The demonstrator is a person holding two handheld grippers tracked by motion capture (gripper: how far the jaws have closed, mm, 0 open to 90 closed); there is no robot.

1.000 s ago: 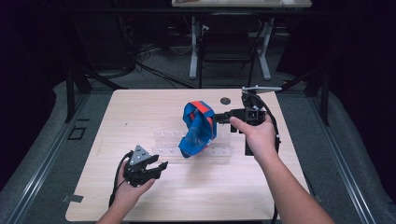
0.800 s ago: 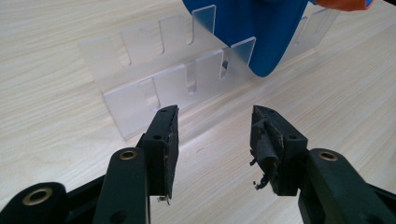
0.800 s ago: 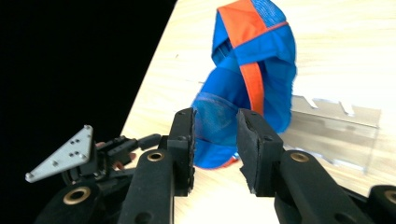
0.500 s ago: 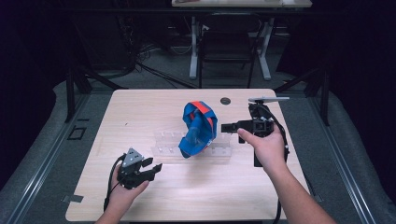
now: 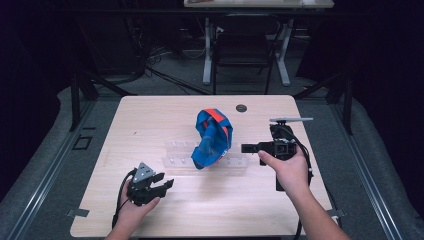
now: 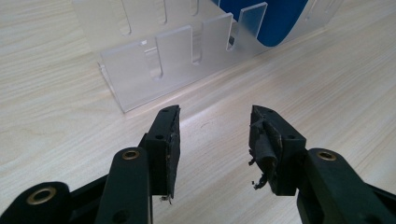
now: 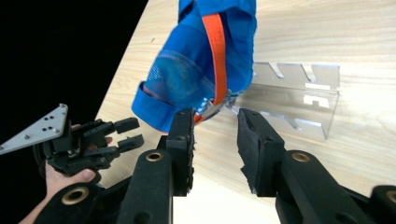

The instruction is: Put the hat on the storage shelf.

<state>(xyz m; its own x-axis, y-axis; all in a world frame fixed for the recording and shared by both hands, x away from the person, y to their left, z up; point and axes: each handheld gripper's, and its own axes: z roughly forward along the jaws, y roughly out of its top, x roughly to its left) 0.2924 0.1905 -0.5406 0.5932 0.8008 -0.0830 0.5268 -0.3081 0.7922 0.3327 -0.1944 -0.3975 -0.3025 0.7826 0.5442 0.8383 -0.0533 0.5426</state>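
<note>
A pale wood-grain table (image 5: 150, 120) stands on grey carpet in a dark room, a chair and desk legs beyond it; near its middle a clear slotted rack (image 5: 175, 161) lies lengthwise left to right, and a blue cap with an orange stripe (image 5: 212, 137) stands on edge in it; left gripper (image 5: 157, 186) near the front edge, jaws apart, empty; right gripper (image 5: 246, 148) just right of the cap, jaws parted, holding nothing.

left gripper (image 6: 215, 140): black, brass-ringed screws, frayed pads | grey three-cornered plate (image 5: 144, 173) | right gripper (image 7: 215, 144): black
</note>
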